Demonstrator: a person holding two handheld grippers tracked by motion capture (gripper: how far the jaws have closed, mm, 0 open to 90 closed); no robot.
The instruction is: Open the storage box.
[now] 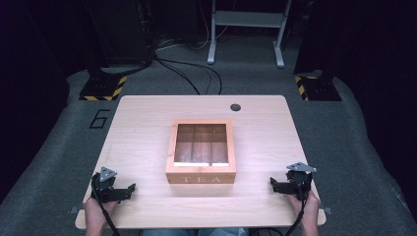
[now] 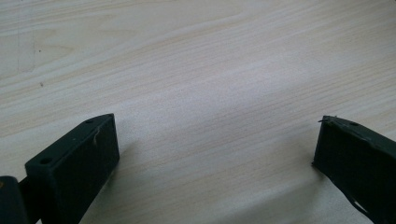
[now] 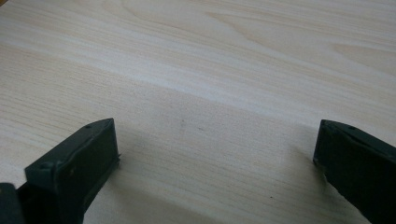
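A wooden tea box [image 1: 200, 152] with a glass lid and the word TEA on its front stands shut in the middle of the light wooden table [image 1: 147, 123]. My left gripper [image 1: 129, 191] rests low at the table's front left, pointing right toward the box, jaws wide apart. In the left gripper view the left gripper [image 2: 215, 140] frames bare tabletop. My right gripper [image 1: 273, 184] sits at the front right, pointing left toward the box. The right gripper [image 3: 215, 142] is likewise open over bare wood. Neither touches the box.
A round dark cable hole [image 1: 235, 107] lies near the table's far edge. Beyond the table are grey carpet, cables, a grey metal frame [image 1: 246, 29] and two stand bases with yellow-black tape [image 1: 103, 88]. A "6" marks the floor at left.
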